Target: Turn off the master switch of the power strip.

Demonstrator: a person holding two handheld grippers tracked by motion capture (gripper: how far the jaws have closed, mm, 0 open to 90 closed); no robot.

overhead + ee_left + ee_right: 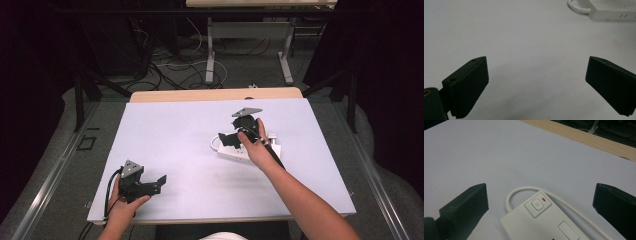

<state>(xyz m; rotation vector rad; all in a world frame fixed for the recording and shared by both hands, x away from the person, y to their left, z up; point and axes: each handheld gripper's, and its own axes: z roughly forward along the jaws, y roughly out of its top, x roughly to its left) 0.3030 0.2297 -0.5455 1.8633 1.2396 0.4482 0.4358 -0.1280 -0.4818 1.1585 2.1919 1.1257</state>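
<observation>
High view: my right gripper (235, 134) hovers over the white power strip (235, 152) right of table centre; my left gripper (150, 184) rests near-left. Left gripper view: jaws spread, empty. Right gripper view: jaws wide, straddling the strip's power button (537, 205). Rigid, light, smooth; I would grip its long sides.

The power strip (541, 220) looks like smooth white plastic with a faint sheen — its cord (524, 189) the same. The table cover (175, 135) is matt, pale and paper-like; bare wood (584, 137) shows at the far edge. The jaw pads are matt black, finely ribbed at the tips.
</observation>
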